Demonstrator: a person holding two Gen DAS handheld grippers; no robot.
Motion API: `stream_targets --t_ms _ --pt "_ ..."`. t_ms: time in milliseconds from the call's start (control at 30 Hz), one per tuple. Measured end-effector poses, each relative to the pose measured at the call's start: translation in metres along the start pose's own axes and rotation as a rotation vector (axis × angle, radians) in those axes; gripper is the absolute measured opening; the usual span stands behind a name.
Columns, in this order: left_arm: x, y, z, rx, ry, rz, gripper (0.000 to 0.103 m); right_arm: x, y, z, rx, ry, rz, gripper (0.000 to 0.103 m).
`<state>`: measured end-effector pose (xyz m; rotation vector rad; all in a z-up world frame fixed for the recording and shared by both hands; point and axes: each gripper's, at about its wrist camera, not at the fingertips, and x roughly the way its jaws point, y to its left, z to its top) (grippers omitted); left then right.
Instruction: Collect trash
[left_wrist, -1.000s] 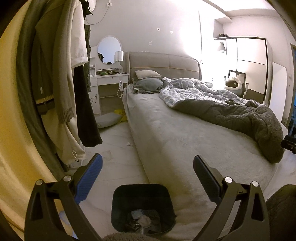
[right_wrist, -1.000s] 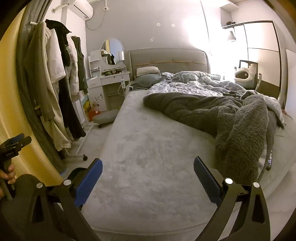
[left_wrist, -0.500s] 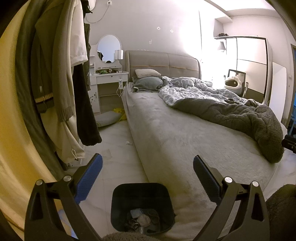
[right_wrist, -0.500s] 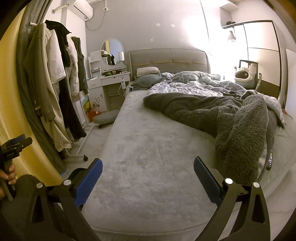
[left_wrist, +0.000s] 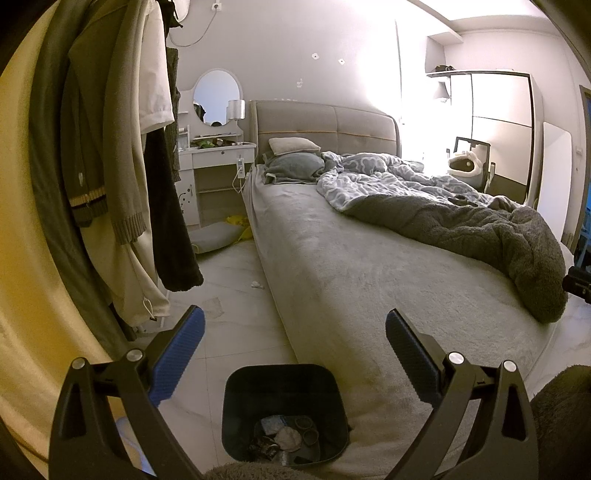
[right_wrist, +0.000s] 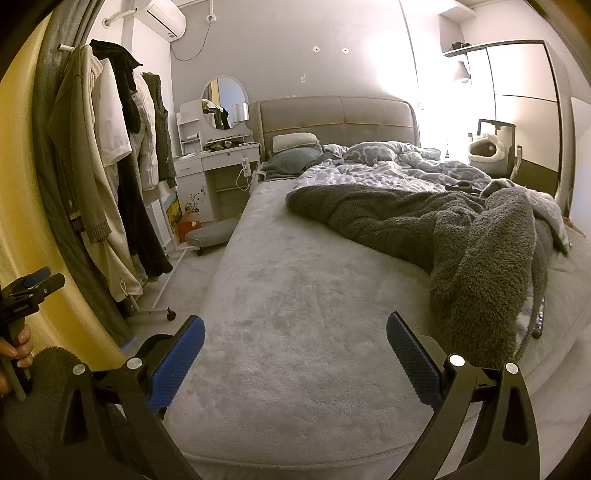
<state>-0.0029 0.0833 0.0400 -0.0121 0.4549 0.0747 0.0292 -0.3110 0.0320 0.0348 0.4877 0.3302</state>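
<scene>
Tools (left_wrist: 294, 332) (right_wrist: 295, 334) both agape, L above bin (left_wrist: 243, 391).

Beside your bed (left_wrist: 369, 266), the floor (left_wrist: 236, 295) carries a black bin (left_wrist: 284, 406), a white scrap (left_wrist: 256, 284) and a grey cushion (left_wrist: 216, 236); blankets (right_wrist: 424, 221) lie on the bed.

Right tongs (right_wrist: 294, 338), jaws apart, empty, above grey bed (right_wrist: 295, 295)
</scene>
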Motion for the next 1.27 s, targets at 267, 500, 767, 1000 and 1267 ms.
stream_targets --t_ms 267,500,767,1000,1267 --pt "0.0 0.0001 -0.0002 0.001 0.0 -0.001 0.1 -0.0001 0.0003 -0.0002 0.0 0.0 0.0 0.1" --pt "-0.0001 -0.0001 -0.0002 0.0 0.0 -0.001 0.1 -0.0001 0.0005 -0.0002 0.0 0.0 0.0 0.1" --pt "0.0 -0.0005 -0.0001 0.001 0.0 0.0 0.1 -0.0003 0.0008 -0.0004 0.001 0.0 -0.001 0.1" --pt "-0.0001 -0.0002 -0.0002 0.0 0.001 -0.001 0.1 -0.0004 0.0011 -0.0006 0.001 0.0 -0.001 0.1" --pt "-0.0006 0.0013 0.0005 -0.005 0.005 -0.005 0.1 -0.0004 0.0012 -0.0006 0.001 -0.001 -0.001 0.1"
